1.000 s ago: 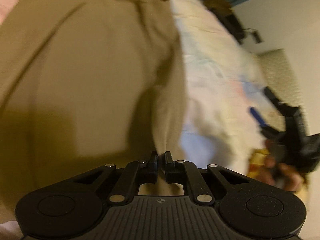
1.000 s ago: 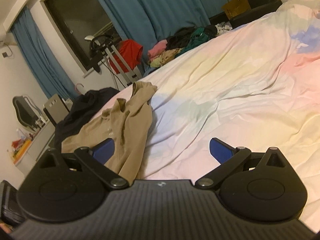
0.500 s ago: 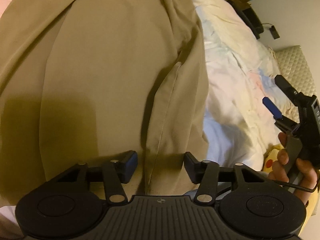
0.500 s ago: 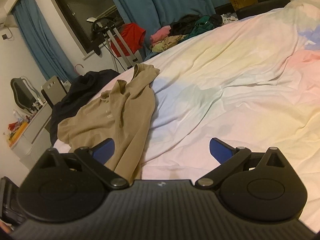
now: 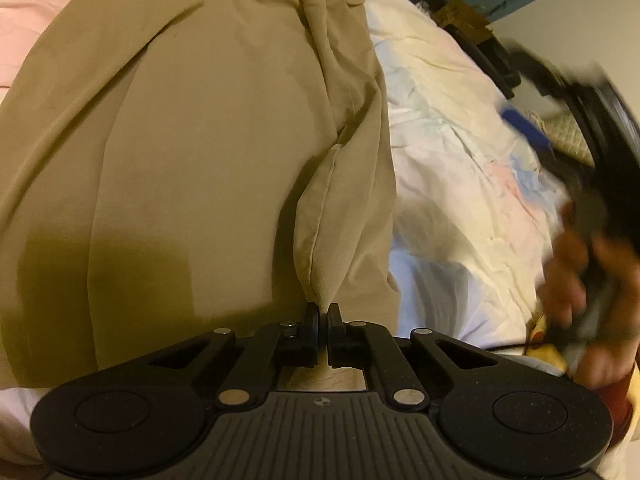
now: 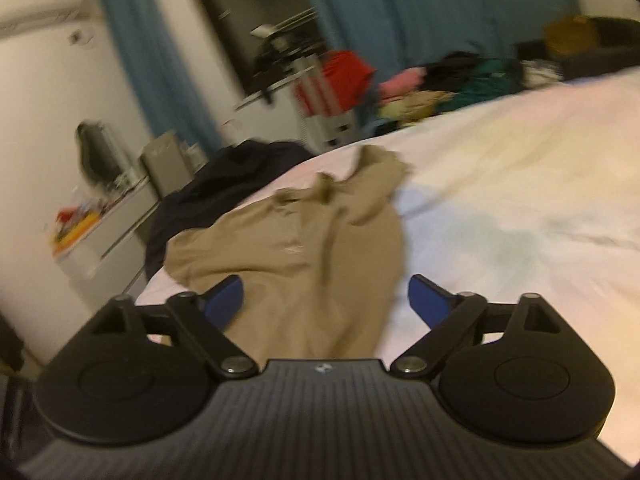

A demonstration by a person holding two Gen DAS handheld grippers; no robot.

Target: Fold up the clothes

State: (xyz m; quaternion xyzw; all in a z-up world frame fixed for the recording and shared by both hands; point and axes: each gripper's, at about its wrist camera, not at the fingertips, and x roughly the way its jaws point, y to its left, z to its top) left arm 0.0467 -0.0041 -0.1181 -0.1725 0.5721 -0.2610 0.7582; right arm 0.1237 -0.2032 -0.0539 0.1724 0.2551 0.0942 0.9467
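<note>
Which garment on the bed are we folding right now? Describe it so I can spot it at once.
Start from the bed with the pastel sheet. Near its left edge lies the tan shirt, spread out with its collar toward the window. Unlike the dark clothes heaped just beyond it, it is plain khaki, and the left gripper is shut on a pinched fold of its fabric.

the left gripper (image 5: pixel 323 311), open half a second ago, now pinches a ridge of the tan shirt (image 5: pixel 224 128). the right gripper (image 6: pixel 326 300) now faces the shirt, its jaws closing partway, pads touching nothing.
</note>
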